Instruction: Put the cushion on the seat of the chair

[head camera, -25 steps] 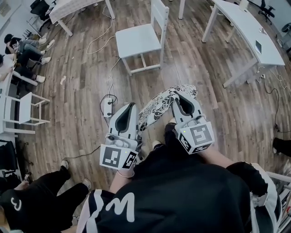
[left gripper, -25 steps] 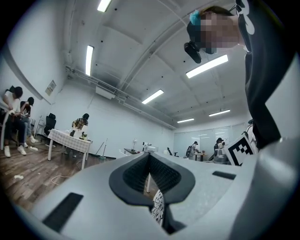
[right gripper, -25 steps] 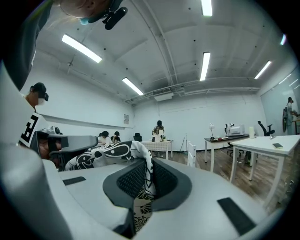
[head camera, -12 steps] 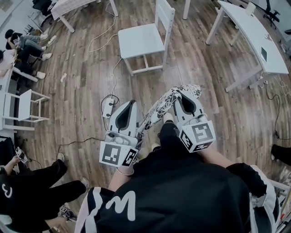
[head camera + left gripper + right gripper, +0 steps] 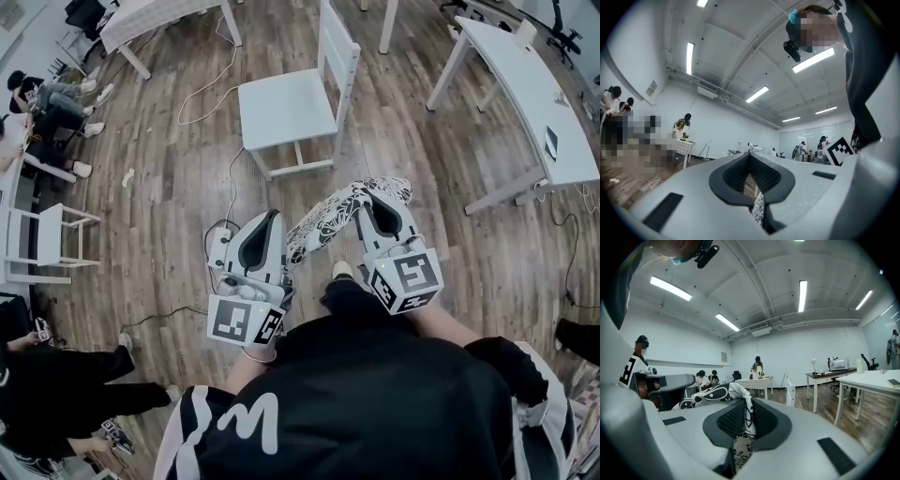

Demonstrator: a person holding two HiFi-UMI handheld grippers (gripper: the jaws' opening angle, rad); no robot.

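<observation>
Left tongs [image 5: 750, 159] are pinching shut on a thin fold of the cushion [image 5: 330, 217]. Only a sliver of its black-and-white print is showing low between the dark pads in the left gripper view. Right tongs [image 5: 746, 405] are likewise clamping closed on the cushion's other end, with the fabric rising between the pads and bunching over their tips.

In the head view the cushion is sagging in the air between the two tongs. It is hanging above the wooden floor [image 5: 169, 187], well apart from the white chair [image 5: 339, 52] ahead (the seat [image 5: 281, 105] is lying towards the person, with the back standing along its right side).

Much is going unseen. The gripper bodies are covering the cushion's near edges, so its full shape is hard to judge. The marker cubes [image 5: 246, 325] are hiding the hands behind them, and only some of the chair's legs are showing under the seat.

Both tongs are pointing forward and about level, side by side, with the right one sitting a little higher in the head view. A power strip [image 5: 217, 246] is lying on the floor just beside the left tongs' body.
</observation>
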